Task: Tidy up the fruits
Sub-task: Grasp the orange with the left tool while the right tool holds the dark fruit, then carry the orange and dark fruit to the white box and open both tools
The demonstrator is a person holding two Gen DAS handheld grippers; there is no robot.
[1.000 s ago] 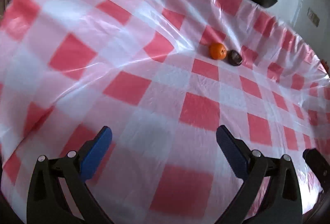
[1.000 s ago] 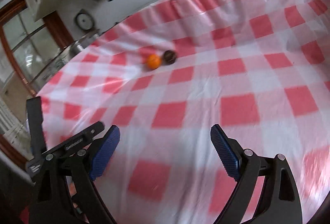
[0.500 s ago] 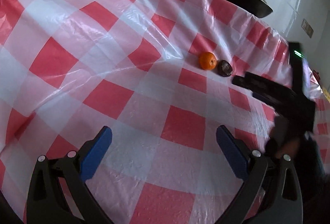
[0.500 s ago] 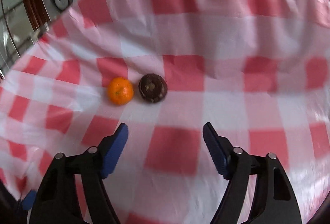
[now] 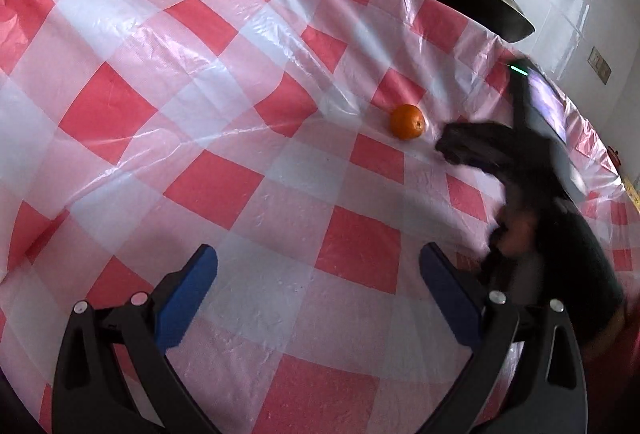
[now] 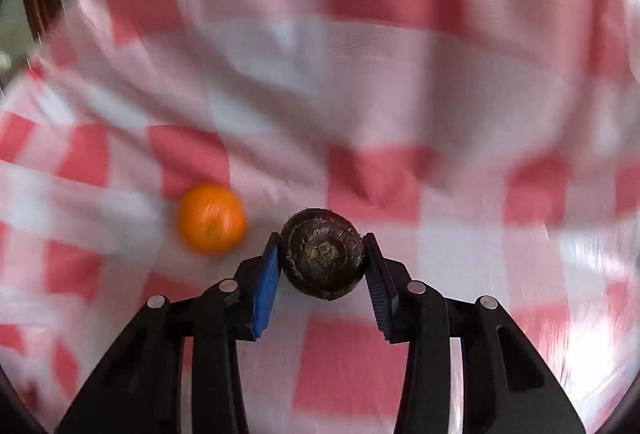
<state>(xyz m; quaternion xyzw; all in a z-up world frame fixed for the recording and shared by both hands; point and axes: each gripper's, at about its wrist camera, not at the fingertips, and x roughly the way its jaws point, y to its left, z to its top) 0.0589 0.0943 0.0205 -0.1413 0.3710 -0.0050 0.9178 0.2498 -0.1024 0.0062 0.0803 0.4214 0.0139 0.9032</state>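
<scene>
Left wrist view: the left gripper hangs spread apart over the checked tablecloth; the orange lies beyond it, stem scar facing right.

Right wrist view: the right gripper is clamped on the dark round fruit, its stem end facing the camera, just right of the orange.

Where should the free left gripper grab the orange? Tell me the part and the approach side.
Grip the orange across its widest middle, coming from the left gripper's near side. It is round, so any diameter probably works. Its right flank is crowded by the right gripper, shut on the dark fruit.
</scene>
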